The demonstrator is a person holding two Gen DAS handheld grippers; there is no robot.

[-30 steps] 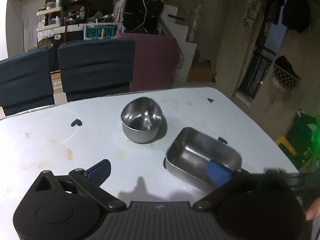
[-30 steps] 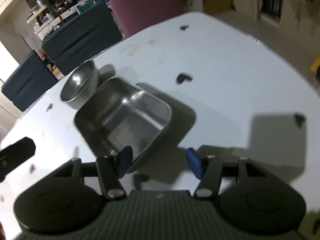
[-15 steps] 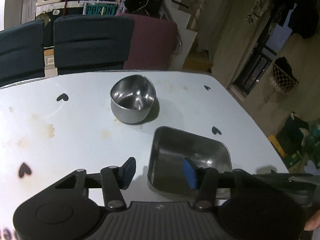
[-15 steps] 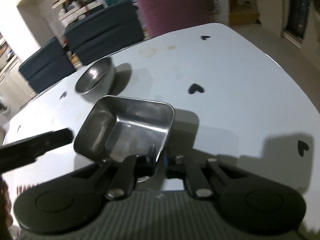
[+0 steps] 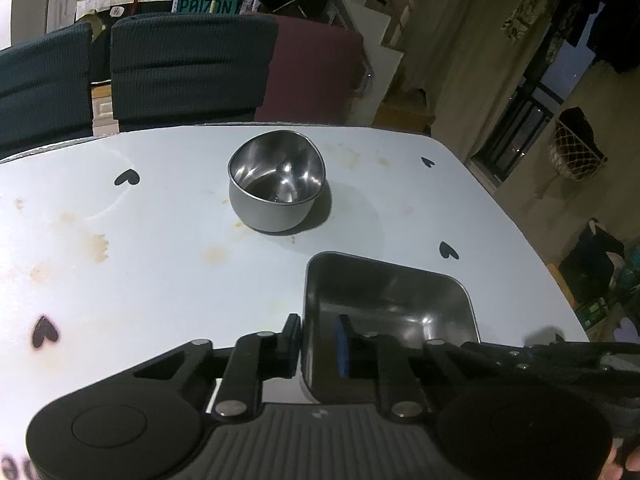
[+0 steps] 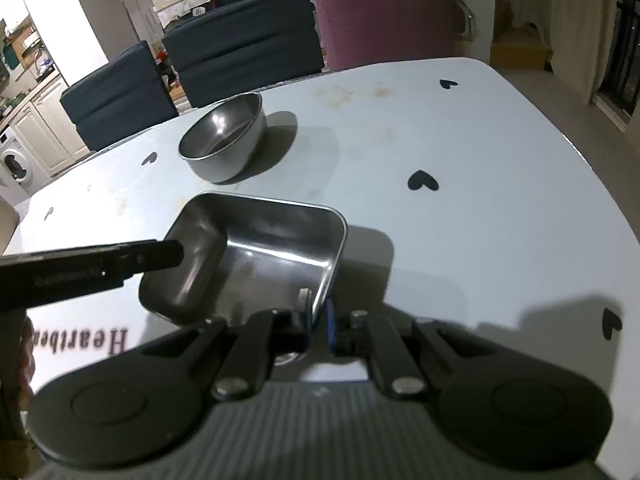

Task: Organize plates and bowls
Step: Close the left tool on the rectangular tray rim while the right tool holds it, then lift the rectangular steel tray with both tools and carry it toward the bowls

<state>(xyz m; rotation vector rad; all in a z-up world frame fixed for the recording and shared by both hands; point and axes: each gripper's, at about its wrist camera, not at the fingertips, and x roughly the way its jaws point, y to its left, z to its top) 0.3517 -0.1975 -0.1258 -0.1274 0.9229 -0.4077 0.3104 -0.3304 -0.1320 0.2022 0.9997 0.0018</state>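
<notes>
Square steel tray (image 5: 404, 300): empty, on bench (image 5: 160, 240).
Round steel bowl (image 5: 276, 184): empty, apart.
Left hand-held gripper (image 5: 318, 340): just closing, clamped on tray wall.
Right hand-held gripper (image 6: 318, 320): clamped on tray rim.

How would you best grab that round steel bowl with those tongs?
By its rim. The round steel bowl stands upright and open on the table, its thin wall free all round, so come from above, one finger inside and one outside, probably at the near edge.
</notes>
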